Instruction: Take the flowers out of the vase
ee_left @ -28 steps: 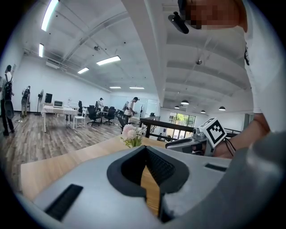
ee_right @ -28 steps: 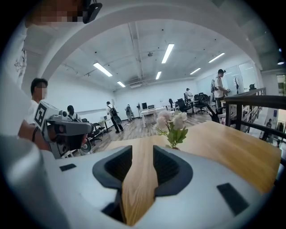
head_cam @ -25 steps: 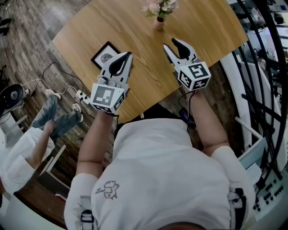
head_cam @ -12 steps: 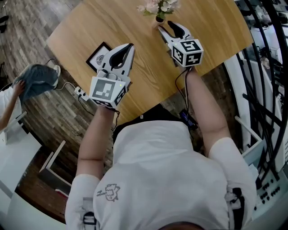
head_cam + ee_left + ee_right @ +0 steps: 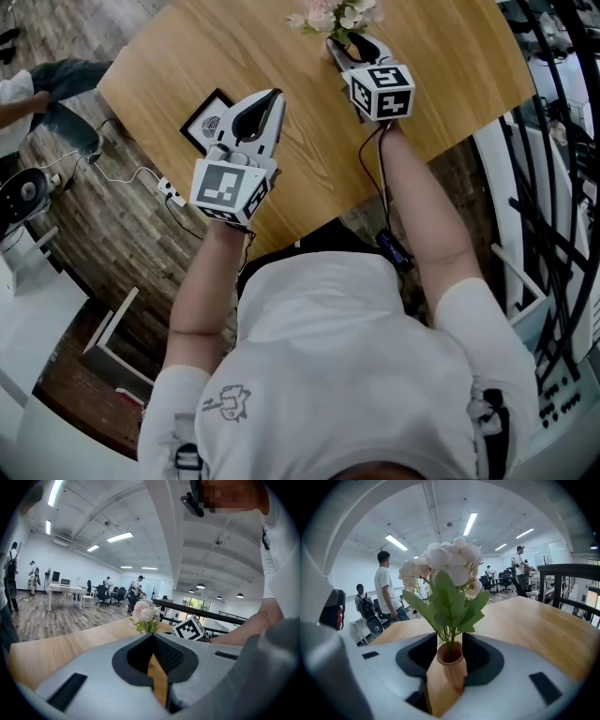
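The right gripper [image 5: 347, 43] has its jaws spread wide, though they have just been closing a little, and the small terracotta-coloured vase [image 5: 452, 668] stands upright between them. In the right gripper view a strip of table shows beside the vase on the left, and no pad can be seen pressing on it, so the vase is framed, not gripped. Out of its neck rise the flowers [image 5: 450, 566], pale pink and white heads above broad green leaves (the bunch fills most of that view). From the head view the blooms show just past the gripper's tips, near the far edge of the wooden table [image 5: 450, 70], and the vase itself is hidden under the gripper.

The left gripper [image 5: 273, 97] has its jaws drawn together at the tips with nothing between them; only a sliver of tabletop shows through the gap behind the tips. It hangs over the near left part of the table, well apart from the vase, pointing toward it, and its own view catches the flowers in the distance with the right gripper's marker cube beside them.

A black-framed picture [image 5: 216, 119] lies flat on the table just left of the left gripper. On the wood floor [image 5: 66, 122] below the table's edge lies a white power strip [image 5: 172, 195] with its cable.
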A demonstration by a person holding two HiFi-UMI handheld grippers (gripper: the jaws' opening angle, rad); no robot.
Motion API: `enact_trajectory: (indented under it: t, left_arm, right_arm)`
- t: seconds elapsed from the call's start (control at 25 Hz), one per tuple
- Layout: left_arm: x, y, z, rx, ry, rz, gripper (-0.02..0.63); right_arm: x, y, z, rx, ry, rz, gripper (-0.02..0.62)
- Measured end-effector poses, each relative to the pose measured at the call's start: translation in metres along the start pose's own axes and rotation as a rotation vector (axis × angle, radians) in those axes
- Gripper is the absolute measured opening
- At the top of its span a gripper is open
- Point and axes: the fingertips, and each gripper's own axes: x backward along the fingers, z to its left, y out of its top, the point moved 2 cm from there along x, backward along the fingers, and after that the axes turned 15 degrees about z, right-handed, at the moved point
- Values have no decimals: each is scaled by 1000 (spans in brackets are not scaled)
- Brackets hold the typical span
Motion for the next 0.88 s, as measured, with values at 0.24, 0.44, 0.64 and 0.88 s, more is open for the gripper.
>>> enact_trajectory:
  t: [0.24, 0.44, 0.64, 0.88]
  left_arm:
    - [-2, -1, -1, 3, -1, 4, 3]
    - [1, -5, -2, 14, -5, 3, 3]
    - [6, -5, -6, 11, -13, -5, 3]
    - [21, 5, -14, -3, -12, -31, 3]
  right_arm:
    - [-8, 2, -1, 15, -9, 0, 118]
    - [-6, 2, 2, 15, -16, -11, 63]
    - [4, 9, 7, 28, -26, -47, 52]
    - [34, 29, 13, 31, -44, -111, 48]
